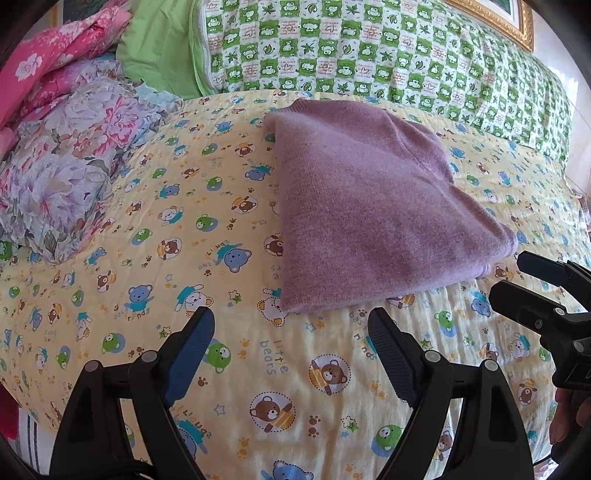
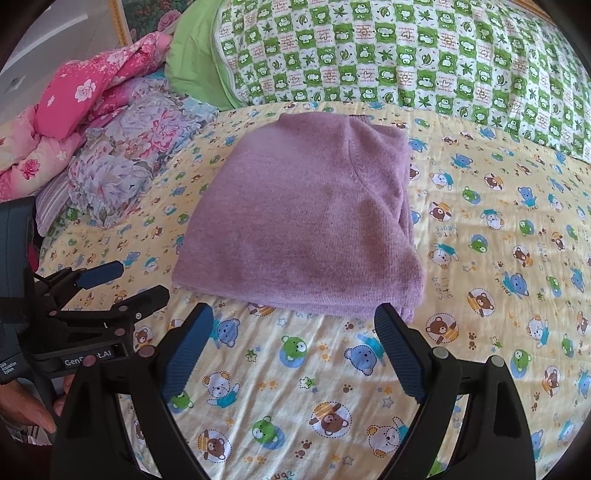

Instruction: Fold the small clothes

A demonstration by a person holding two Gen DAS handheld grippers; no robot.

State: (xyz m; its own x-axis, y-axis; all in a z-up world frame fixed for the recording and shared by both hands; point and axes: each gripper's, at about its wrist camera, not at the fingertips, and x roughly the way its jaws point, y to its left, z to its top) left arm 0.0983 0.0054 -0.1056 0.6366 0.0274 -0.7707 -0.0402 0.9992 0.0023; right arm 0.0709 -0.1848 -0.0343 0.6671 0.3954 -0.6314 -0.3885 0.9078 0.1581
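A purple knit garment (image 1: 373,206) lies folded into a compact rectangle on the yellow bear-print bedsheet (image 1: 229,369). It also shows in the right wrist view (image 2: 306,229). My left gripper (image 1: 291,332) is open and empty, just short of the garment's near edge. My right gripper (image 2: 295,328) is open and empty, close to the garment's near edge. The right gripper shows at the right edge of the left wrist view (image 1: 524,284), and the left gripper at the left of the right wrist view (image 2: 129,284).
A green and white checked quilt (image 1: 388,51) lies along the far side of the bed. A floral bundle (image 1: 74,155) and pink floral bedding (image 1: 44,62) are piled at the left. A gold picture frame (image 1: 517,22) hangs behind.
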